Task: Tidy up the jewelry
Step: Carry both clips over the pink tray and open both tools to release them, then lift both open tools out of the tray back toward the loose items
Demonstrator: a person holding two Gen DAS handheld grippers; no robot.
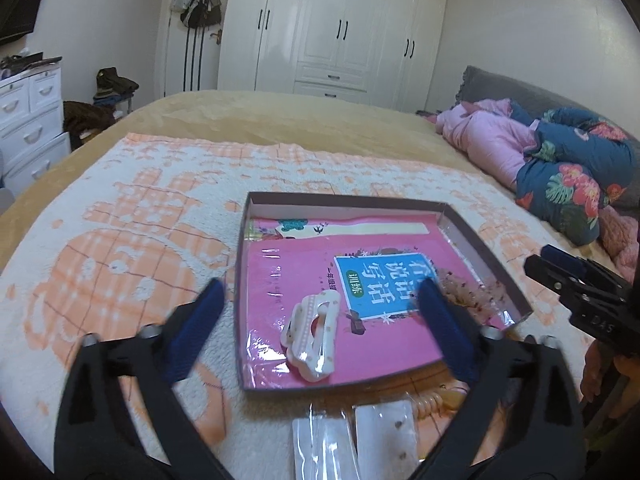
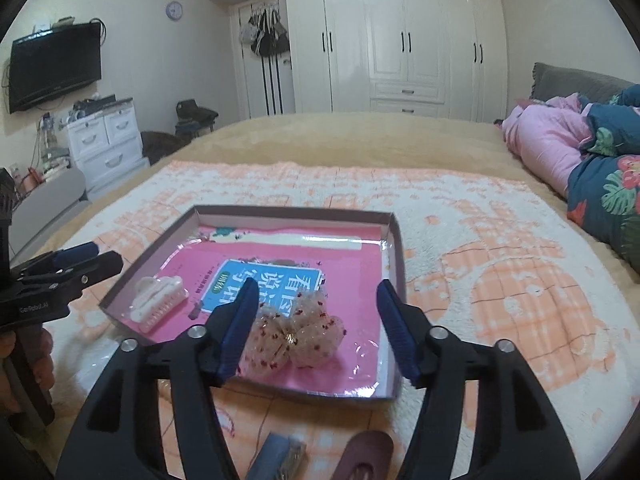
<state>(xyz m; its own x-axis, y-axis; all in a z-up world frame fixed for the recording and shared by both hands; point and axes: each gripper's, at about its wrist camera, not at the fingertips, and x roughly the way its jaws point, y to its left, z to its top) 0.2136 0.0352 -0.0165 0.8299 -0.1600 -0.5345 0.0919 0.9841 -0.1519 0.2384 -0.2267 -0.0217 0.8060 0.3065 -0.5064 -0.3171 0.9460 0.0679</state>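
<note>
A shallow cardboard tray (image 1: pixel 240 280) lined with a pink book cover lies on a peach-and-white blanket on the bed. A white claw hair clip (image 1: pixel 312 334) rests in the tray's near left part, and my left gripper (image 1: pixel 320 286) stands wide open around it without touching it. A sheer bow with red specks (image 2: pixel 304 336) lies in the tray's near right part. My right gripper (image 2: pixel 318 286) is open over it, and the bow sits close to its left finger. Each view shows the other gripper at its edge: the right gripper (image 1: pixel 560 268) and the left gripper (image 2: pixel 88 256).
Two clear packets (image 1: pixel 320 444) and an orange coil hair tie (image 1: pixel 430 402) lie in front of the tray. A grey piece (image 2: pixel 280 456) and a maroon piece (image 2: pixel 368 456) lie near me. Piled bedding (image 1: pixel 560 160) is at the right, white drawers (image 2: pixel 104 136) at the left.
</note>
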